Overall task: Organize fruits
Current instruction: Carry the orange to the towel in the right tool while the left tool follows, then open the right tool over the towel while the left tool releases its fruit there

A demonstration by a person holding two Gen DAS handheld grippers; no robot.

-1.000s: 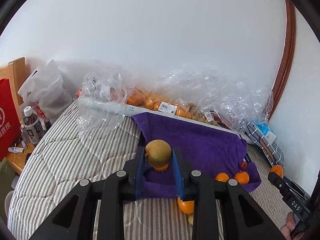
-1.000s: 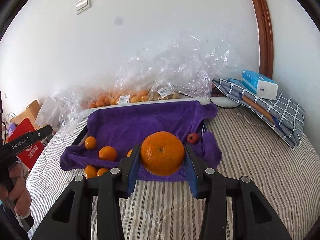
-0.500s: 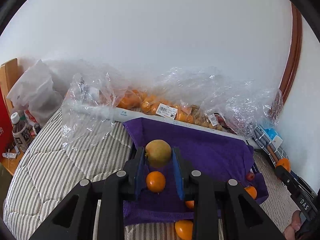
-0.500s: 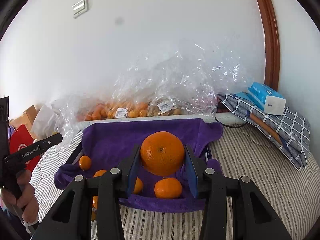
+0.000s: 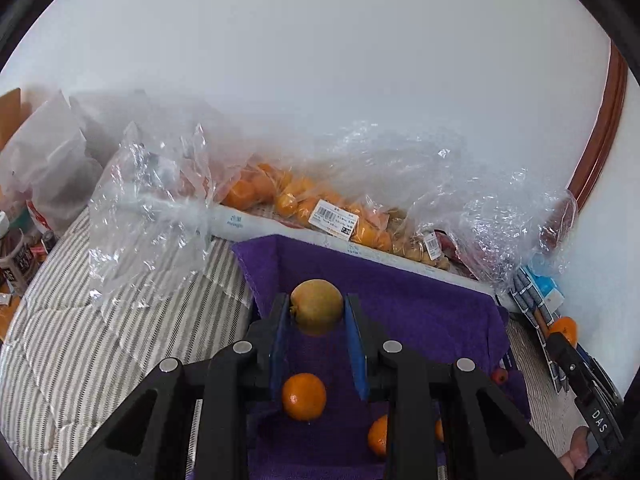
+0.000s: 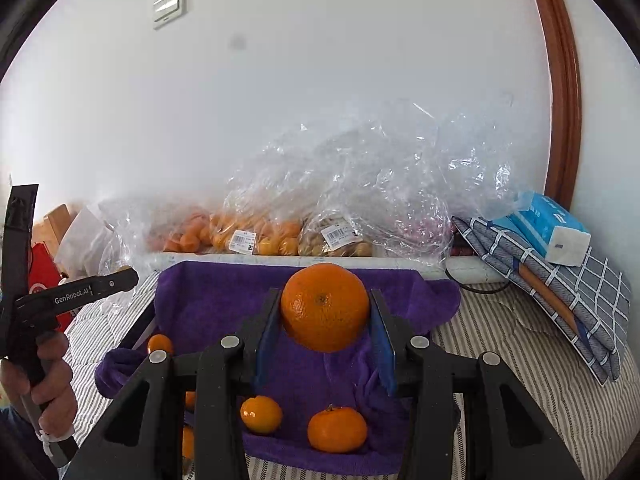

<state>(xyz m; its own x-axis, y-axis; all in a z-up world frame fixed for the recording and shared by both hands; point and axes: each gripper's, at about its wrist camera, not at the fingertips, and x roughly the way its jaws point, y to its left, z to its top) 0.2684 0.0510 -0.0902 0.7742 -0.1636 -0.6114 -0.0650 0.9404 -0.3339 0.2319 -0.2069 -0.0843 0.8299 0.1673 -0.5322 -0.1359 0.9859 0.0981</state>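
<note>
Left gripper [image 5: 316, 316] clamped on one round yellow-brown pear [image 5: 317, 306]; right gripper [image 6: 325, 320] clamped on one large dimpled orange [image 6: 325, 306]. Both held above purple towel [image 6: 224, 292], with several small tangerines [image 6: 337, 429] below.

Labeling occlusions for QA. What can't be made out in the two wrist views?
- Left wrist: small oranges on the purple towel, half hidden behind the left gripper, shut on the pear.
- Right wrist: oranges at lower left, mostly behind the right gripper, which holds the large orange.
- Both: bagged fruit, blurred by crinkled plastic; labels too small.
</note>
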